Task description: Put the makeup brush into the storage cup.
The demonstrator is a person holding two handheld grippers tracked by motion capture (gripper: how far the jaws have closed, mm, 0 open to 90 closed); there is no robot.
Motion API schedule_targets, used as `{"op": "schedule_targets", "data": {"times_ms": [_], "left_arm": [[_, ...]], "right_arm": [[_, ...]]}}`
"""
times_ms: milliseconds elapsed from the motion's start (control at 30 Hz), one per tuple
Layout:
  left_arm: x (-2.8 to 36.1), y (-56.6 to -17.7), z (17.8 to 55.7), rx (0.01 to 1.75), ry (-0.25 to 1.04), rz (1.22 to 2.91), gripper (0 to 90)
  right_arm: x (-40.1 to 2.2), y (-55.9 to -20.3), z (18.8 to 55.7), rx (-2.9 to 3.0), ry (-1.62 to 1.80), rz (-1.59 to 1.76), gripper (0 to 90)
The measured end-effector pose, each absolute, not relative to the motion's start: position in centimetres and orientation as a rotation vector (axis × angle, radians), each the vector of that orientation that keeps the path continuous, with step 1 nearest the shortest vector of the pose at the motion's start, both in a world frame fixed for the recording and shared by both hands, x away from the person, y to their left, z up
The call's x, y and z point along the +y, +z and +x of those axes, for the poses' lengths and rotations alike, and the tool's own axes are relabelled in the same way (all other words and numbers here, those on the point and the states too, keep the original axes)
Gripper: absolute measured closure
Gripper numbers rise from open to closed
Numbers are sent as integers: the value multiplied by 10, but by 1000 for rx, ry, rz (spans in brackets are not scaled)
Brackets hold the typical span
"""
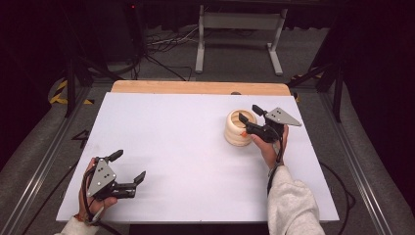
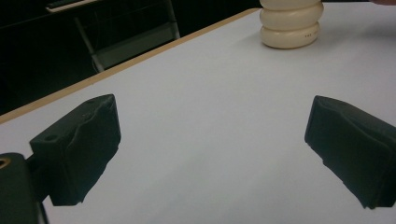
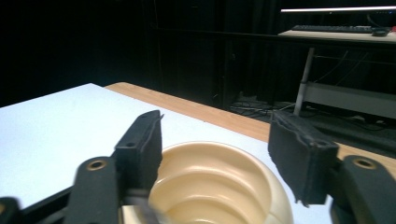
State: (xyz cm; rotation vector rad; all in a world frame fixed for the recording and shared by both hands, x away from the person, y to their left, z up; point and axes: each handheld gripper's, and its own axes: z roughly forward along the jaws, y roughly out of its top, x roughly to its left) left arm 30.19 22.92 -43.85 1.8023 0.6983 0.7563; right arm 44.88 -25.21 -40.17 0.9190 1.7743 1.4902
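A cream ribbed pot stands upright on the right half of the white tabletop. My right gripper hovers over its rim from the right, held by a hand in a light sleeve. In the right gripper view the jaws of this gripper stand open above the pot's hollow inside, with nothing between the pads. A small orange spot shows by the pot's side; I cannot tell what it is. My left gripper rests open near the front left corner, and its view of itself looks across bare table toward the pot.
A wooden strip runs along the table's far edge. Beyond it are a grey metal stand and cables on the floor. A desk with a keyboard sits far back in the right gripper view. Wide bare surface lies between the two grippers.
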Motion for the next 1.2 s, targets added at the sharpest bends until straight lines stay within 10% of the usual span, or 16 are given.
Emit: {"op": "schedule_targets", "data": {"times_ms": [633,1200], "left_arm": [[230,-437,301,696,766,1794,44],[230,-437,300,696,769,1789,44]], "right_arm": [[-248,-391,441,1754,1408,890,34],[-248,-380,430,1762,1325,835,32]]}}
